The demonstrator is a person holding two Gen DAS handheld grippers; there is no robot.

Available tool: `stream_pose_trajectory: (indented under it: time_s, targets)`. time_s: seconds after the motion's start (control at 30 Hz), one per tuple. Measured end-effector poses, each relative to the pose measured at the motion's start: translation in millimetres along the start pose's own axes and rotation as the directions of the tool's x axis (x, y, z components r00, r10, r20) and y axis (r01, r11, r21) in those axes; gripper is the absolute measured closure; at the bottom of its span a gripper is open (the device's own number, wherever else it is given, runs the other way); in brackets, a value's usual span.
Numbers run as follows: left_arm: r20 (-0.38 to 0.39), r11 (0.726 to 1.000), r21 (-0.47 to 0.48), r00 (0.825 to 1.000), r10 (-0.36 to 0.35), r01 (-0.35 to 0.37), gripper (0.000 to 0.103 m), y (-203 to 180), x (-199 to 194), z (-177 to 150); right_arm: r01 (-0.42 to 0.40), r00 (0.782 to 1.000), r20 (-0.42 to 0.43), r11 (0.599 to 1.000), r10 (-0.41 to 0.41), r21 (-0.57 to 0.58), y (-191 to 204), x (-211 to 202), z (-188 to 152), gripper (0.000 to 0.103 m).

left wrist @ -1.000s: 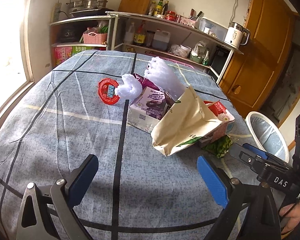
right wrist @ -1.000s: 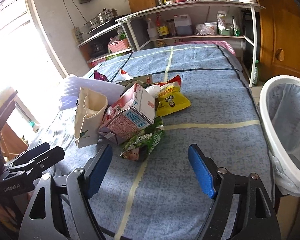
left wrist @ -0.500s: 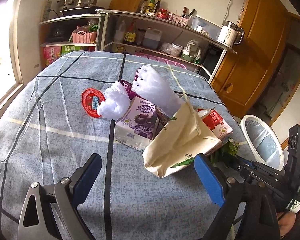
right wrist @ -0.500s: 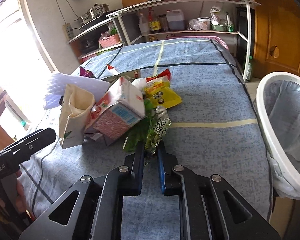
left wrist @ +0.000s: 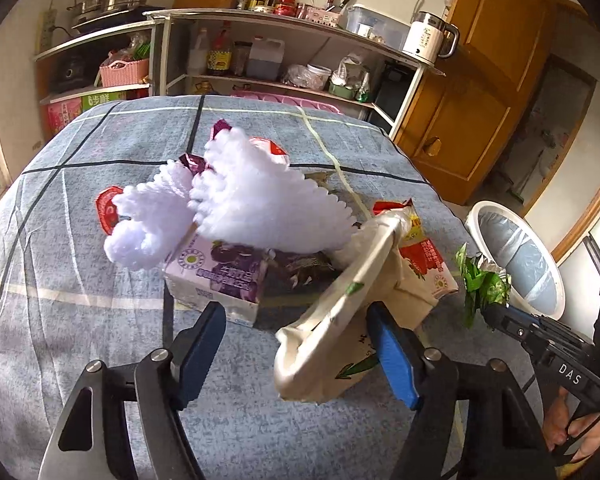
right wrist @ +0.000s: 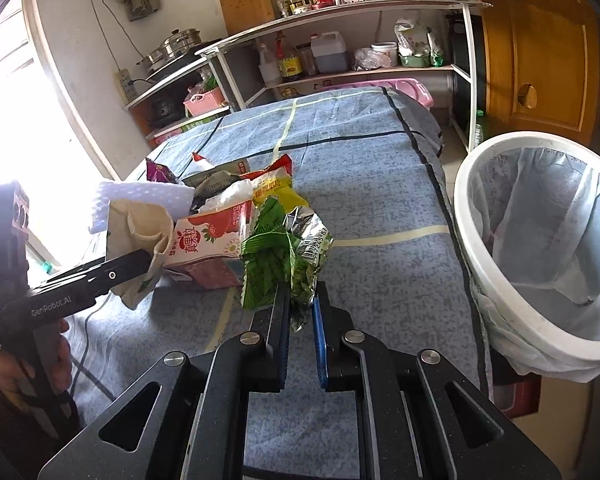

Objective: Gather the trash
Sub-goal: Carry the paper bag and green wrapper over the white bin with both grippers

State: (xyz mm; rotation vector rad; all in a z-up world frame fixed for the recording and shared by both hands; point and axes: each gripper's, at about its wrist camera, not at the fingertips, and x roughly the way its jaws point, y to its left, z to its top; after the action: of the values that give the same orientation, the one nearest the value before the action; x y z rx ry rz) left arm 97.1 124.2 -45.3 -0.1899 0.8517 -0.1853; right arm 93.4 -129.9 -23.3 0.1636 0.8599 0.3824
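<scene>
Two cartons – one purple, one red – one paper bag, one bin, two tongs.

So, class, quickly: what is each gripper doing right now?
Left gripper: open, closing around the beige paper bag.
Right gripper: shut on the green wrapper.

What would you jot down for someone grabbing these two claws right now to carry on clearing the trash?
Right claw: shut on the green wrapper, lifted off the table.
Left claw: jaws have just been closing around the beige paper bag; the right pad touches it, no grip yet.
White bin stands to the right, beside the table.
Done: wrapper picked up.
Left: drop it in the bin, then the bag, red carton, purple carton, white foam, yellow packet.
</scene>
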Motion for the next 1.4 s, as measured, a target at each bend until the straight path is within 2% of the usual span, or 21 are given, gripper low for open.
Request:
stream_pose_trajectory:
  time_s: [0.23,0.37,0.43,0.57,0.6,0.63,0.87,1.17,1.4]
  targets:
    - [-0.007,0.999,0.047,1.000,-0.026,0.026,0.047,-18.4,-1.6,-3.9,0.006,1.000,0.006,1.000,-0.006,0.024,-9.1,-5.2,-2.2,0.092]
    - [-0.020,0.997,0.071,0.999,-0.032,0.033,0.048,-25.9,-2.5,-8.9,0.002,1.000,0.014,1.000,-0.002,0.026,-9.7,-9.0,-2.1,0.092]
    - [-0.025,0.996,0.082,0.999,-0.036,0.038,0.054,-29.6,-1.1,-10.7,-0.002,1.000,0.016,1.000,0.002,0.031,-10.3,-8.6,-2.0,0.092]
    - [-0.021,0.997,0.065,0.999,-0.034,0.036,0.060,-31.3,-0.1,-10.8,-0.009,1.000,0.012,0.999,0.009,0.036,-12.6,-8.5,-2.8,0.092]
    - [-0.026,0.997,0.070,0.999,-0.036,0.037,0.068,-32.4,0.6,-11.3,-0.009,1.000,0.013,0.999,0.008,0.038,-13.2,-9.1,-2.9,0.092]
    - [-0.033,0.996,0.078,0.999,-0.028,0.030,0.071,-34.0,1.3,-12.6,-0.010,1.000,0.015,0.999,0.009,0.041,-14.4,-10.1,-3.0,0.092]
    - [-0.036,0.997,0.075,0.999,-0.024,0.026,0.073,-40.7,-8.4,-23.8,-0.019,1.000,0.016,0.998,0.018,0.054,-18.6,-13.2,-5.1,0.092]
    - [-0.058,0.991,-0.004,0.990,-0.131,0.131,0.073,-42.4,-28.6,-43.8,-0.030,0.999,0.039,0.998,0.027,0.060,-21.1,-22.2,-7.1,0.092]
    - [-0.041,0.985,0.027,0.985,-0.169,0.170,0.073,-62.5,-47.3,-48.6,-0.018,0.998,0.066,0.998,0.014,0.060,-23.4,-35.8,-8.4,0.092]
